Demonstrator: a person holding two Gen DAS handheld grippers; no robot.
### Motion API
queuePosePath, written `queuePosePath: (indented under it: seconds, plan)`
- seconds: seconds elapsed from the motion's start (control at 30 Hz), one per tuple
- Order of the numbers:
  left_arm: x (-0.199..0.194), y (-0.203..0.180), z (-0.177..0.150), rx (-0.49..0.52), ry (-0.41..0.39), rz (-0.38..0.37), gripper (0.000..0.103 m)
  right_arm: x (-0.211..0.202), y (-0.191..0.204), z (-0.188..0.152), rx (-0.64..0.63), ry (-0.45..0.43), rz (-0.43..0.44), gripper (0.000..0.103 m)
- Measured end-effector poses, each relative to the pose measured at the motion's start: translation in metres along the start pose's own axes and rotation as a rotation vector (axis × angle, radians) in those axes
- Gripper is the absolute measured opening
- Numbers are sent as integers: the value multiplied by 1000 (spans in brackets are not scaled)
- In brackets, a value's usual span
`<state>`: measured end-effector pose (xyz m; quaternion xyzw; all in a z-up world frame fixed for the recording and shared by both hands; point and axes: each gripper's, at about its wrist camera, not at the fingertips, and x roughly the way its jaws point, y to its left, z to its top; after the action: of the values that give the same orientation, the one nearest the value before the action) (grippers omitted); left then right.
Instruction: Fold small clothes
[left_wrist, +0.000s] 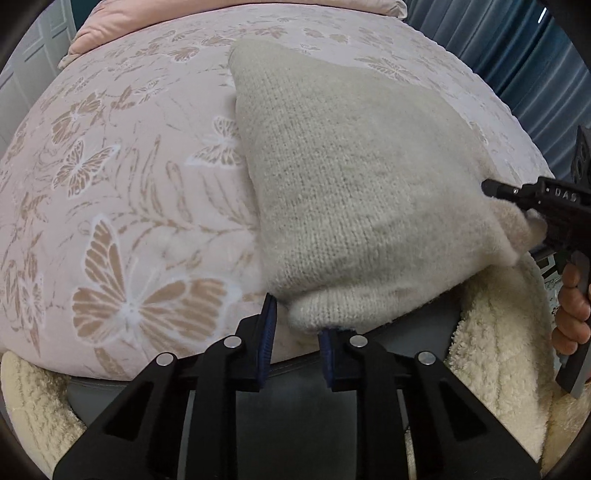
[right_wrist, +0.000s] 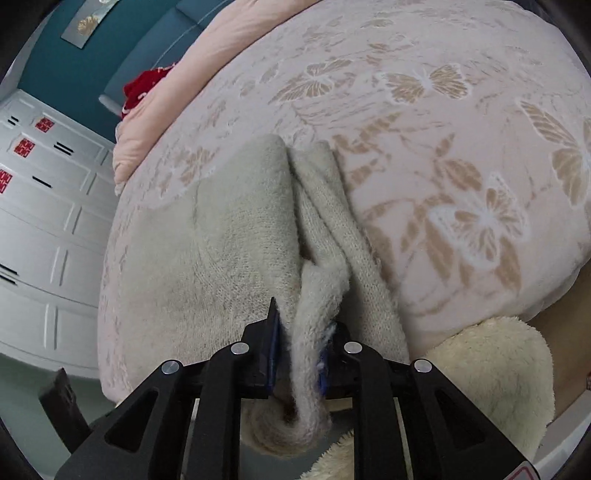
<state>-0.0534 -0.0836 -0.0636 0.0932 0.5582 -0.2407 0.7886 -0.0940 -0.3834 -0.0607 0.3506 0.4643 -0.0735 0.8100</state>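
Cream knitted wool garment (left_wrist: 354, 192) on pink butterfly-patterned bedspread (left_wrist: 122, 184), one corner pinched by the right gripper.

Garment lies spread on the near part of the bedspread, its near edge hanging at the bed's front. Left gripper (left_wrist: 295, 332): jaws apart, blue pads showing, nothing between them; the garment's rolled near edge sits just above and between the fingertips, contact unclear. Right gripper (right_wrist: 301, 354): jaws closed on a bunched fold of the garment, fabric squeezed between the blue pads and trailing out below them. From the left wrist view the right gripper (left_wrist: 524, 199) sits at the garment's right corner, which is lifted off the bed. Fluffy cream fleece cloth (left_wrist: 506, 354) lies below the bed edge. Folded pink quilt (right_wrist: 192, 85) at the far end; white panelled wardrobe (right_wrist: 48, 206) beside the bed.
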Motion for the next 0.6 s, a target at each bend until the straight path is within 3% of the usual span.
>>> queuePosePath:
  seconds: [0.1,0.17,0.2,0.3,0.4,0.47,0.5,0.57,0.6]
  plan:
    - [-9,0,-1,2,-15,-9,31,-8,3,6,-46,-11,-75,30]
    - [-21,5,-1,-13,-34,-9,53,-26,1,10,-40,-55,-129,32]
    - [-27,9,0,-26,-51,-13,55,-36,5,13,-43,-83,-156,37]
    - [-40,17,2,-77,-68,-45,58,-48,14,31,-91,-109,-91,49]
    - [-48,21,9,-150,-68,-121,58,-28,28,47,-129,-76,-42,57]
    - [-61,18,15,-148,-123,-139,76,-3,37,54,-149,-16,-58,59]
    - [-69,15,17,-134,-154,-112,80,12,39,56,-146,20,-58,59]
    - [-76,11,21,-110,-191,-75,88,33,42,54,-130,66,-47,7]
    - [-75,11,23,-109,-184,-58,88,36,46,55,-131,83,-27,10]
